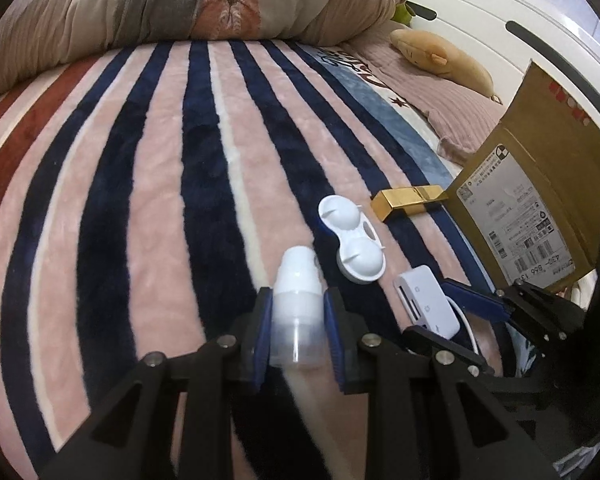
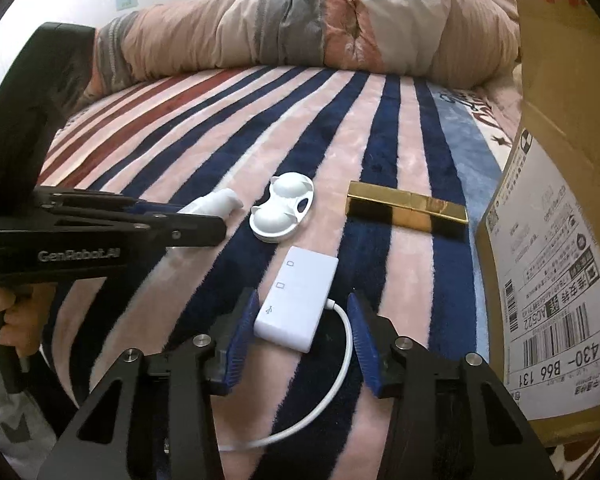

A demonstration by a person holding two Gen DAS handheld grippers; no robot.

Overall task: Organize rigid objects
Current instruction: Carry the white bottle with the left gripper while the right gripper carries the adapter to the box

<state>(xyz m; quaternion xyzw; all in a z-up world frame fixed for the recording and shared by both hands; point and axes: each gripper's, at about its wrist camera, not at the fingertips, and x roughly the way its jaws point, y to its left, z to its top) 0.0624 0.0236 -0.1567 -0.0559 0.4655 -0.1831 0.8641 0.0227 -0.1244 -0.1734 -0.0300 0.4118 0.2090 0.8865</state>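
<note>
Already the left gripper (image 1: 297,316) pinches the small white bottle (image 1: 297,300) around its smooth, light, probably slippery body, low over the bed (image 1: 140,200). Meanwhile the right gripper (image 2: 302,328) is spread around the stiff white adapter (image 2: 296,300); grip its flat sides, not the cable (image 2: 340,364).

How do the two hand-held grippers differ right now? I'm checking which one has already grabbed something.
The left hand-held gripper is shut on the white bottle, pads pressing both its sides; the right hand-held gripper is open, its pads apart on either side of the white card reader, which lies on the striped blanket. Both have black frames and blue pads.
</note>
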